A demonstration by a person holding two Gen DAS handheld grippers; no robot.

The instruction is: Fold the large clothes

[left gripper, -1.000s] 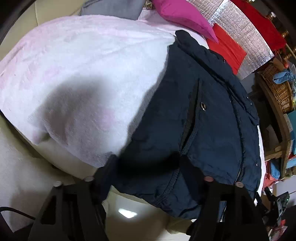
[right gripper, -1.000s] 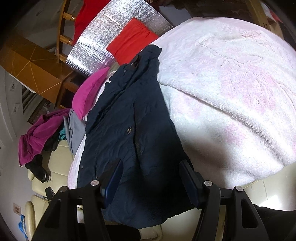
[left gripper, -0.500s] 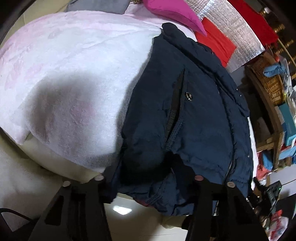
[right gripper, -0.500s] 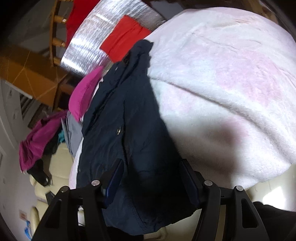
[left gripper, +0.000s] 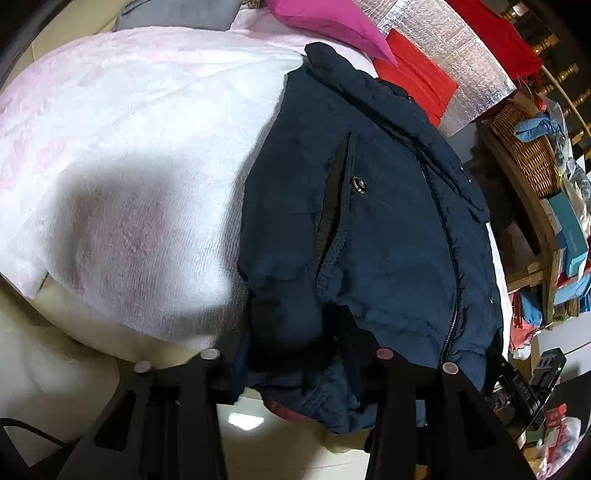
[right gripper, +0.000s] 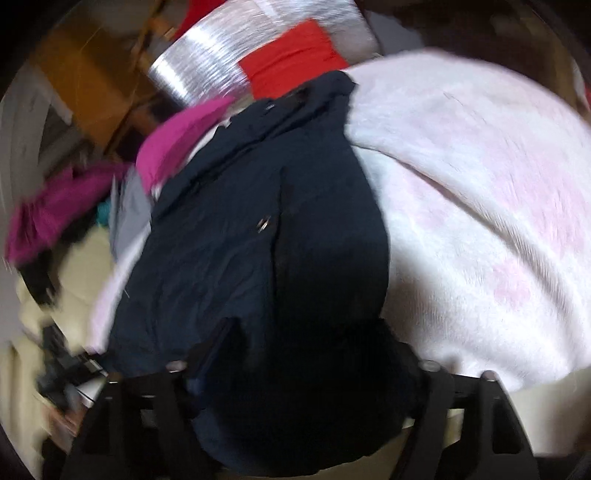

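- The navy jacket (left gripper: pixel 388 229) lies flat on the pale pink blanket (left gripper: pixel 140 147), folded lengthwise into a long strip; its collar end is far from me, and its hem hangs over the near edge of the blanket
- Its long axis runs straight away from both my tools, so the fold I judge comes next is hem up toward collar, along that axis
- My left tool (left gripper: pixel 288 354) is at the hem on the strip's left corner, fabric bunched between the fingers, which stand apart with the cloth filling the gap; I can't tell whether they truly pinch it
- My right tool (right gripper: pixel 310 354) is at the same hem, jacket (right gripper: pixel 288 229) cloth draped deep between its spread fingers; the view is blurred, so I cannot tell its grip either
- Both tools are equally near the hem, side by side across the strip's short width
- Beyond the collar lie a magenta cushion (left gripper: pixel 325 22) and a red cloth (left gripper: pixel 417 77); neither touches my lifting path
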